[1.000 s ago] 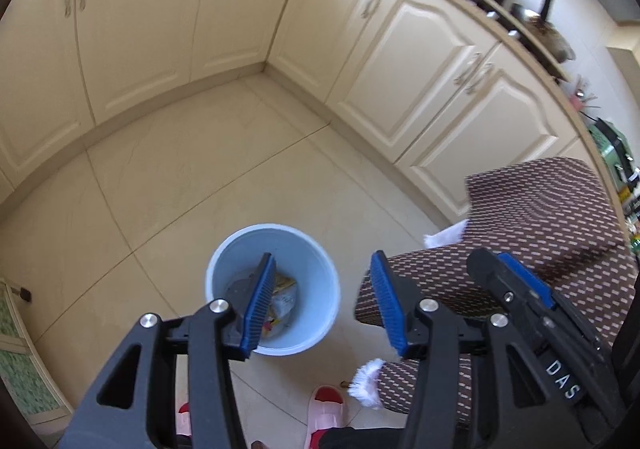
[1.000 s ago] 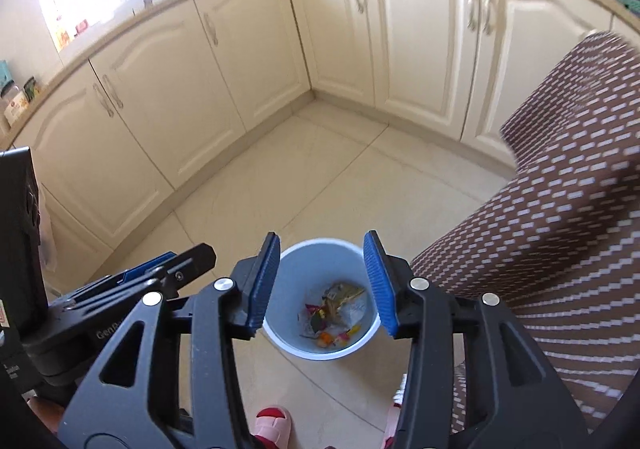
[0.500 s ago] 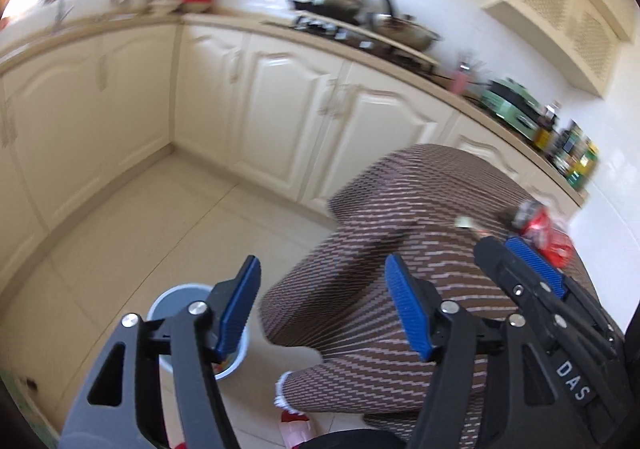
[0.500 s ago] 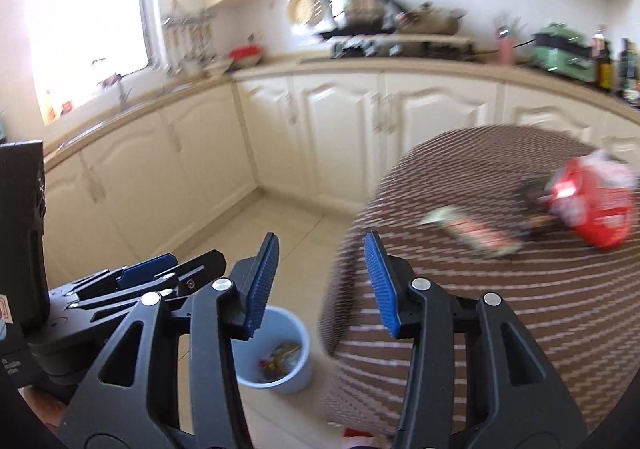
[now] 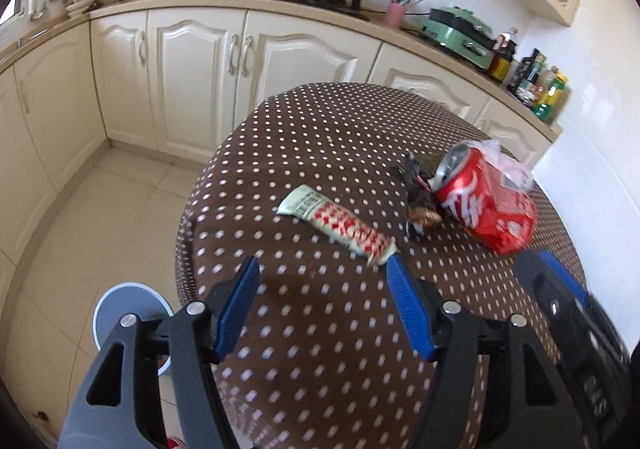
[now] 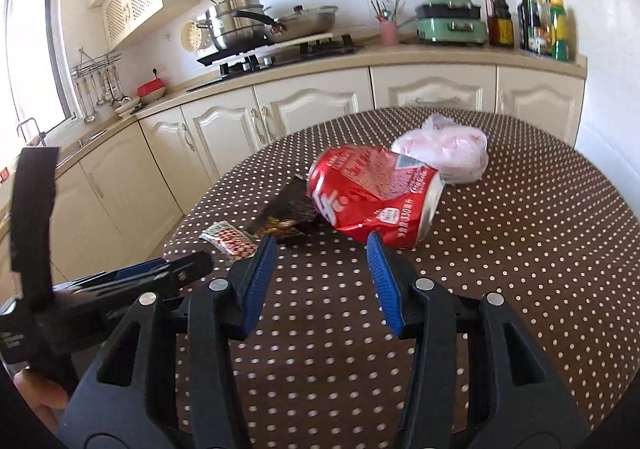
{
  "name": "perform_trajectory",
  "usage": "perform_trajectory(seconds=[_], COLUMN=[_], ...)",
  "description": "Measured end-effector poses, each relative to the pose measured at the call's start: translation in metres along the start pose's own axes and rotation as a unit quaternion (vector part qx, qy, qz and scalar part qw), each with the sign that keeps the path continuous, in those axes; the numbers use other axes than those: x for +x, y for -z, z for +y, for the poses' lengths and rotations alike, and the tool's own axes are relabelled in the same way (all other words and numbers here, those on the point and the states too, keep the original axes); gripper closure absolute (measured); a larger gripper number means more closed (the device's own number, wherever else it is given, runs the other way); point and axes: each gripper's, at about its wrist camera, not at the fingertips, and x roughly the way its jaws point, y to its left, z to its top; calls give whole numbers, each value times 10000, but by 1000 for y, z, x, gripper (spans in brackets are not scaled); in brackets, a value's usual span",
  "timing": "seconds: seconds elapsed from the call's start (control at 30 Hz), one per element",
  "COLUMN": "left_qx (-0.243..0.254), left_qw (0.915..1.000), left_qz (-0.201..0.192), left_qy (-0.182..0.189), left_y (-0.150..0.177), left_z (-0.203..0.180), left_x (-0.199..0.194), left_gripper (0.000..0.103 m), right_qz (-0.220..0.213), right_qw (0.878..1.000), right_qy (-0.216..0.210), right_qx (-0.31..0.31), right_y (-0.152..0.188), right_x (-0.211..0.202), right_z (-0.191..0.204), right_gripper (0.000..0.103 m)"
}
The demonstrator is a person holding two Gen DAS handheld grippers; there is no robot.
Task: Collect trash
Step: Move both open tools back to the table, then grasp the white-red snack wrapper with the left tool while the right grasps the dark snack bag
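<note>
While some litter already lies in the pale blue bin [image 5: 120, 301] on the floor beside the surface [image 5: 320, 137], the collection is judged only partly done. Four pieces remain on the dotted cloth: a red-and-white snack wrapper [image 5: 340, 225], a dark crumpled wrapper [image 5: 420, 201], a crushed red can [image 5: 480, 201] on its side, and a pink plastic bag [image 6: 444, 153] bunched just behind the can.

Left tongs [image 5: 324, 289]: jaws have just been opening and stand spread, nothing between them, with the near end of the snack wrapper just beyond the right-hand tip. Right tongs [image 6: 322, 261]: jaws have just been opening a little, moderately spread and empty, aimed at the can, which lies just beyond them.

Remaining work, as judged: each of the four pieces must be pinched and carried down to the bin.

Differences between views: the left wrist view alone shows the bin, partly hidden behind its own left jaw; its contents cannot be made out. The right wrist view alone shows the bag clearly, the window at left, and the person's fingers [image 6: 36, 401] at the lower left edge.
</note>
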Motion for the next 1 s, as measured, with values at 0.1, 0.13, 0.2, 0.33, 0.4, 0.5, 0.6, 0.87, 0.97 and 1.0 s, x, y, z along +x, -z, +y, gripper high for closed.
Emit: perform_trajectory(seconds=[0.1, 0.13, 0.2, 0.33, 0.4, 0.5, 0.6, 0.87, 0.97, 1.0], left_qx=[-80, -81, -36, 146, 209, 327, 231, -9, -95, -122], left_qw=[9997, 9994, 9989, 9972, 9962, 9965, 9987, 9994, 9991, 9991], left_qz=[100, 87, 85, 104, 46, -3, -55, -325, -401, -415], left_qy=[-218, -323, -462, -722, -846, -772, -455, -124, -29, 1], left_y=[-9, -12, -18, -23, -24, -24, -22, -14, -13, -13], left_z=[-7, -9, -14, -20, -20, -18, -9, 28, 39, 43], left_x=[17, 22, 29, 39, 40, 39, 31, -1, -10, -13], left_gripper=[38, 38, 38, 45, 61, 71, 89, 94, 94, 94], right_qz=[294, 356, 513, 543, 570, 666, 687, 1058, 1321, 1354], right_qw=[9990, 9986, 9978, 9981, 9979, 9973, 9973, 9937, 9904, 9901], right_qy=[-294, -343, -398, -297, -291, -291, -247, -66, 203, 190], right_qx=[150, 162, 156, 62, 93, 116, 1, -353, -357, -311], right_y=[-4, -5, -8, -16, -20, -21, -21, -24, -25, -26], right_x=[10, 14, 21, 32, 39, 47, 50, 82, 101, 105], right_z=[-5, -3, -1, 6, 5, 5, 13, 48, 52, 51], right_gripper=[55, 55, 55, 52, 52, 52, 52, 42, 42, 42])
